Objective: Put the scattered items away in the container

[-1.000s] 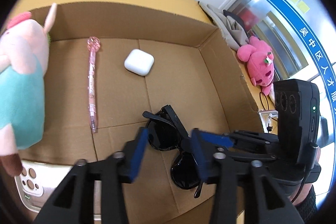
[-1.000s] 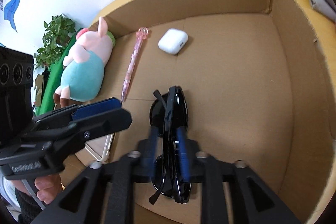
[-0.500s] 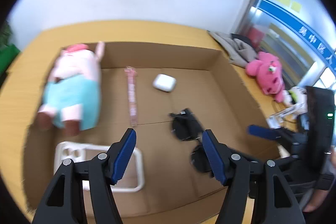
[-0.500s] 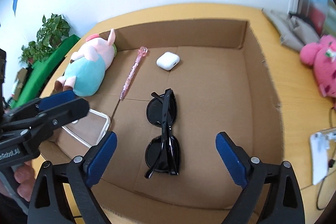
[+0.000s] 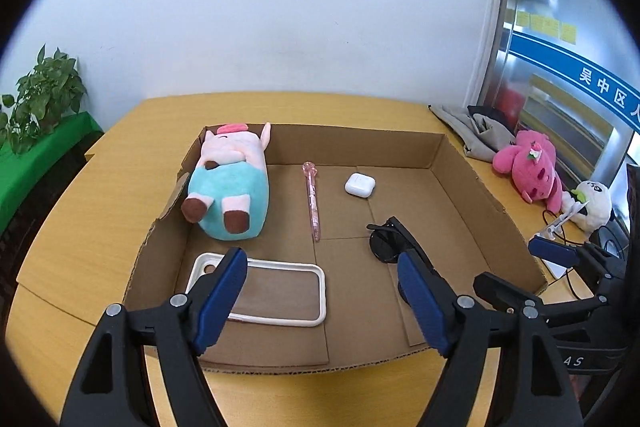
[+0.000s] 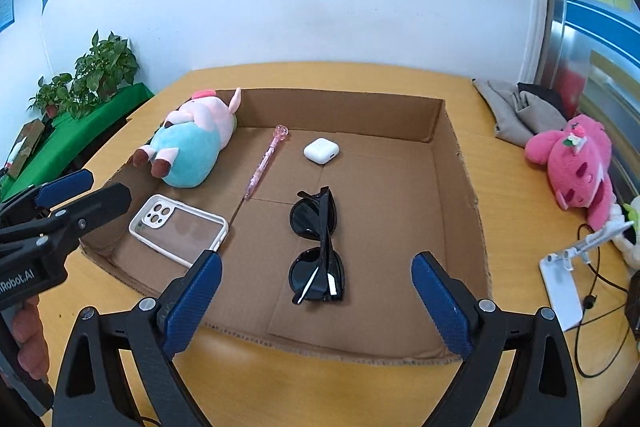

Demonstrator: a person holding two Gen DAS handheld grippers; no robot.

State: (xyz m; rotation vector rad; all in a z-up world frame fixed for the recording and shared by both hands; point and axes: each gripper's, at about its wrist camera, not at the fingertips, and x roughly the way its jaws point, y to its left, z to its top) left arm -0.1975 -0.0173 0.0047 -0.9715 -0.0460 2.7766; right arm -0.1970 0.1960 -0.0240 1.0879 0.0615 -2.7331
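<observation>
Left wrist view: the left gripper (image 5: 320,291), jaws opening and empty, hovers over the shallow corrugated cardboard box (image 5: 356,143) on the yellow wood-grain desk (image 5: 80,203), white wall behind.

Right wrist view: the right gripper (image 6: 316,301), jaws wide apart, empty. Glossy black folded sunglasses (image 6: 318,247) lie flat inside the box, long axis running toward the far wall.

Black claw (image 6: 316,301) arms, blue textured pads (image 6: 192,301), silver screws.
</observation>
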